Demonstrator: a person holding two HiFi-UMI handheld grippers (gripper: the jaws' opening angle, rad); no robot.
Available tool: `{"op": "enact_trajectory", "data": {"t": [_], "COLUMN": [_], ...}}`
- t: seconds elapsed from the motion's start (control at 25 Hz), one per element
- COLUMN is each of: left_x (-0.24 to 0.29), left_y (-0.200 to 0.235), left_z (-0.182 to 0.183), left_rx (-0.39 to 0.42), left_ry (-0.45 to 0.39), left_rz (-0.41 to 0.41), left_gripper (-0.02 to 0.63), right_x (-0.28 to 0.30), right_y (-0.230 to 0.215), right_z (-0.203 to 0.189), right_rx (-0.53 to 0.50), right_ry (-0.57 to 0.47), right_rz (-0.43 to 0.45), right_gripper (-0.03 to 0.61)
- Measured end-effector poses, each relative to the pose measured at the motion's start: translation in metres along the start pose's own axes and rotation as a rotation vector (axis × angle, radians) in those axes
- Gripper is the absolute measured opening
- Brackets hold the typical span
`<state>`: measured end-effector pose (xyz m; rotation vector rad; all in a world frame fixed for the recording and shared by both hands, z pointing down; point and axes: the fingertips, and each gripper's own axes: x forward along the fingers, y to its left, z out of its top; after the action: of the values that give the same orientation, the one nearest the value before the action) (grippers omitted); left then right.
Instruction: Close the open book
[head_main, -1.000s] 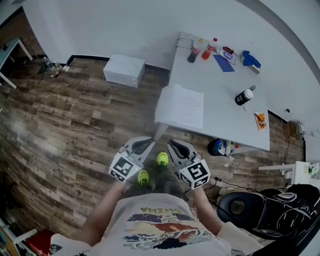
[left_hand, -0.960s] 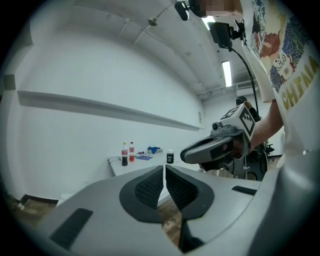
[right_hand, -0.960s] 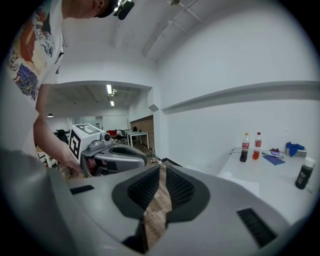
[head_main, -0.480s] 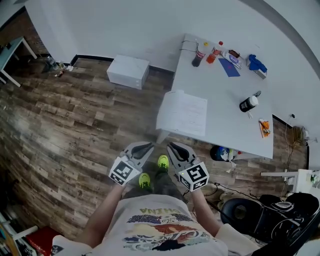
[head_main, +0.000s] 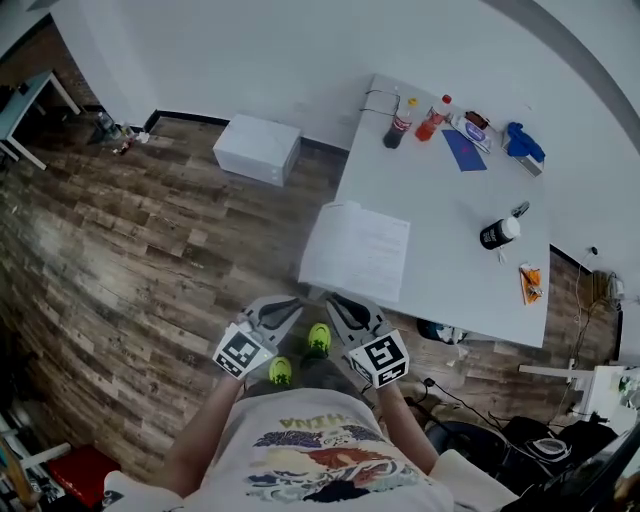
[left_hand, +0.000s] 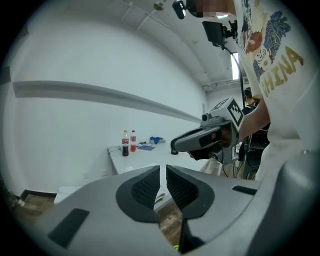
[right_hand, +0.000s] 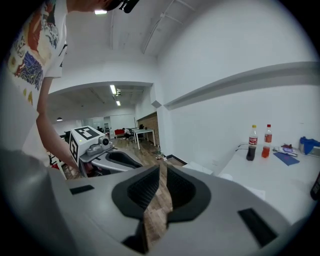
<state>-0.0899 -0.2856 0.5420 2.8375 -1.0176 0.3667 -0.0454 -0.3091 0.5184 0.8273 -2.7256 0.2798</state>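
Nearer the one open book (head_main: 356, 250) now, left hand-held gripper (head_main: 288, 306) and right hand-held gripper (head_main: 336, 302) (two, both pressed together) hang before the table (head_main: 440, 210).

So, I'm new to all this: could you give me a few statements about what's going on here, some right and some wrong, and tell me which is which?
1. The book lies open on the white table. True.
2. The left gripper is gripping a page of the book. False: its fingers are together on nothing, and it is held over the wood floor, short of the table.
3. A cola bottle and a red drink bottle stand at the table's far end. True.
4. The white box sits on the table. False: it is on the floor by the wall.
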Motion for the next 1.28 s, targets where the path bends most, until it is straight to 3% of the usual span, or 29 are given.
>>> {"op": "enact_trajectory", "data": {"t": [0.2,0.6,0.92,1.28], "left_x": [0.041,0.076,0.086,0.102], "left_y": [0.021,0.055,0.073,0.089], "left_z": [0.003,-0.052,-0.130,-0.193], "left_rx": [0.009,-0.008,-0.028,0.055], "left_ry": [0.019,0.121,0.220,0.282], "left_rz": [0.050,0.074,-0.001,-0.040], "left_gripper": [0.017,0.078,0.091,0.107], "right_x": [0.009,0.045,0.068,0.087], "right_y": [-0.041,-0.075,-0.086,-0.088], "right_z": [-0.003,-0.023,-0.047,-0.075], "right_rx": [-0.004,0.030,0.031,0.047], "right_ry": [0.017,0.063,0.122,0.196], "right_rz": [0.063,0.132,0.108,0.065], "right_gripper": [0.034,0.034,0.034,0.034]}}
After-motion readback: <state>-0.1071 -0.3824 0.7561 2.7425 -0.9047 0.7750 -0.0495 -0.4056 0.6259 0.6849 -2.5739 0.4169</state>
